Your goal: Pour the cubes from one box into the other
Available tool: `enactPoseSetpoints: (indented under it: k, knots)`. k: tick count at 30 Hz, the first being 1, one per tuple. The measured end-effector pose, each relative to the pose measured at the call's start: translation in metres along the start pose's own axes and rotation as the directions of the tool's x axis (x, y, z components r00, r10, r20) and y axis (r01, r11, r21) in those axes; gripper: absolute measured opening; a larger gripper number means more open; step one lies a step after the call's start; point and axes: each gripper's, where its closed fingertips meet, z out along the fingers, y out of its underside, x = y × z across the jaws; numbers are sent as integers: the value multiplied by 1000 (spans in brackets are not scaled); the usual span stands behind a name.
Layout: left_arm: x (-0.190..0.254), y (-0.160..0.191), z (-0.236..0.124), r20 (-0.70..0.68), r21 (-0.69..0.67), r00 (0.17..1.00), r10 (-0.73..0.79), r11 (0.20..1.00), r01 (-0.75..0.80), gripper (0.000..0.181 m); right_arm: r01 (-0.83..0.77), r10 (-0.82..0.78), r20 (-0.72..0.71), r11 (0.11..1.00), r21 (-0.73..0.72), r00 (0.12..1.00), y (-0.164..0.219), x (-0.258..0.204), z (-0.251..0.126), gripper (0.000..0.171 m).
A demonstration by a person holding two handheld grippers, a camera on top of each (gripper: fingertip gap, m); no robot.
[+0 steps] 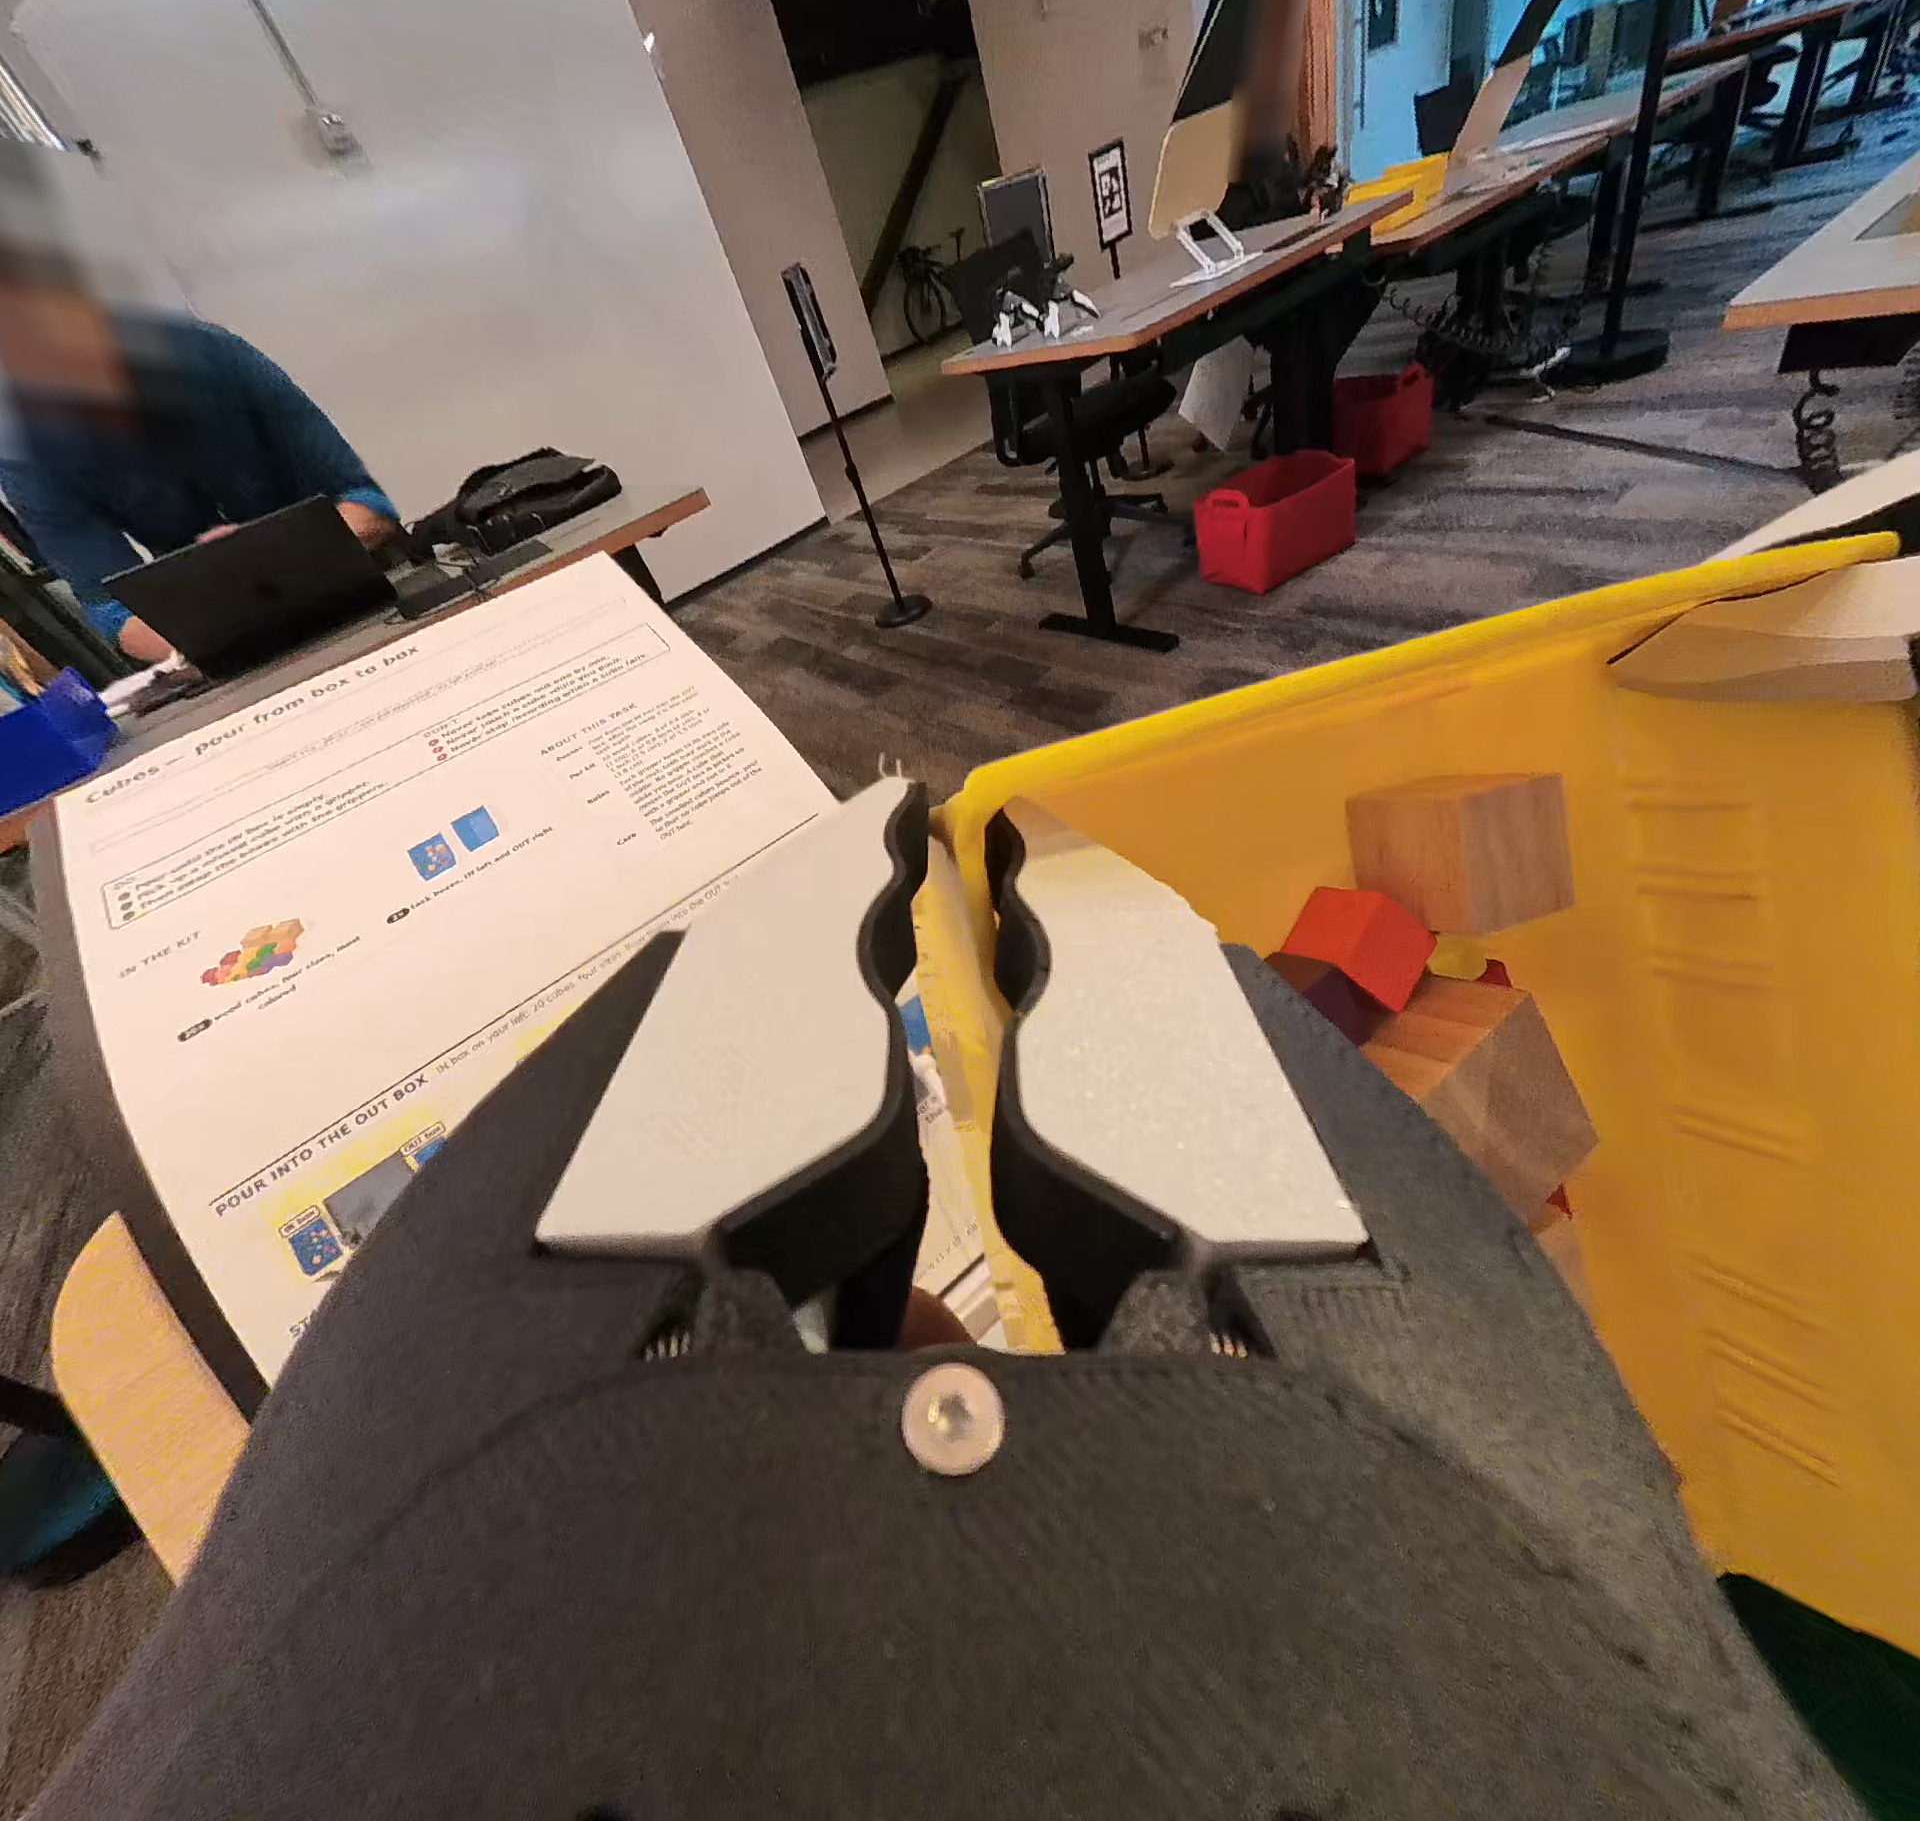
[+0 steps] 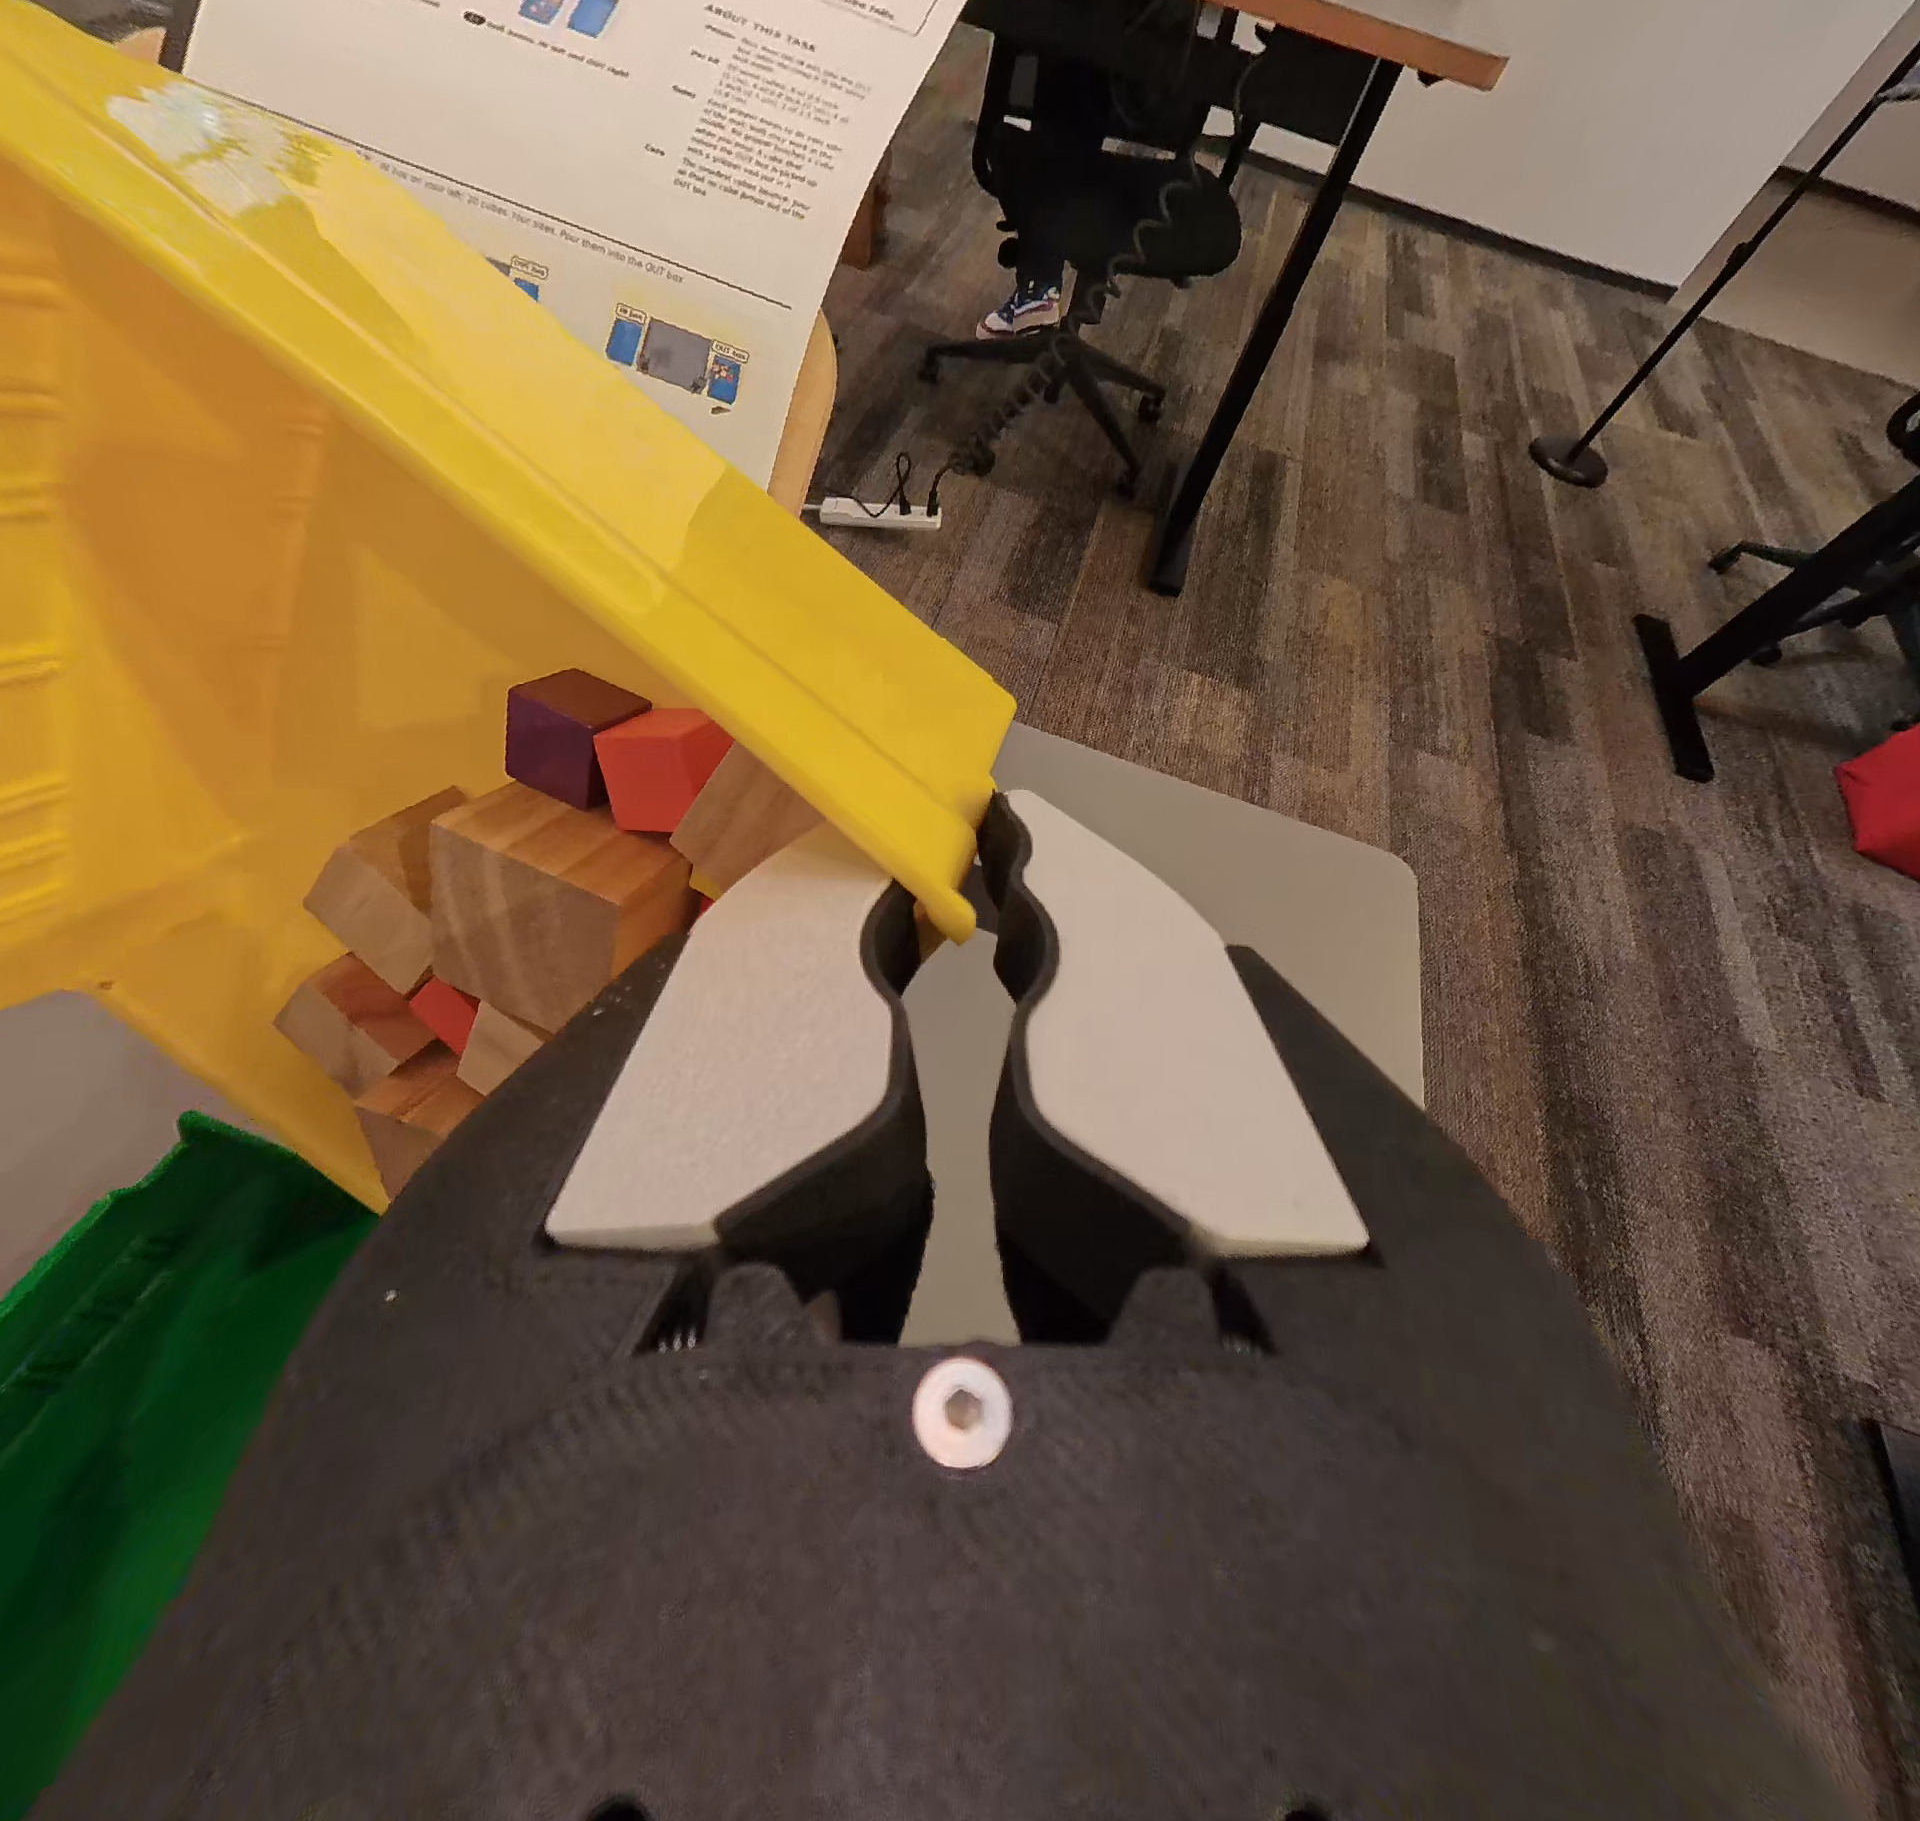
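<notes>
A yellow plastic box (image 1: 1714, 1096) is lifted and tipped on its side, held at both ends. My left gripper (image 1: 956, 836) is shut on its left rim. My right gripper (image 2: 982, 862) is shut on its right rim (image 2: 831, 670). Inside lie wooden cubes of several sizes: a plain one (image 1: 1460, 852), a red one (image 1: 1356, 945), a large plain one (image 2: 551, 898), a purple one (image 2: 566, 732) and a red one (image 2: 660, 763). They are piled toward the low side. A green box (image 2: 135, 1376) sits below the yellow box, its edge also in the left wrist view (image 1: 1829, 1678).
A white instruction sheet (image 1: 416, 836) stands behind the boxes. The grey tabletop (image 2: 1299, 940) ends just right of my right gripper. A person with a laptop (image 1: 249, 576) sits at the far left. Desks, an office chair (image 2: 1101, 244) and red bins (image 1: 1273, 519) stand on the carpet beyond.
</notes>
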Motion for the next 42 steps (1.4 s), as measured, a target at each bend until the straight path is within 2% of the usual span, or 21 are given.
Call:
enactPoseSetpoints:
  k: [42]
  knots:
    - [16, -13, -55, 46, 250, 999, 19, 968, -30, 10, 35, -23, -57, 973, 229, 998, -10, -23, -46, 7]
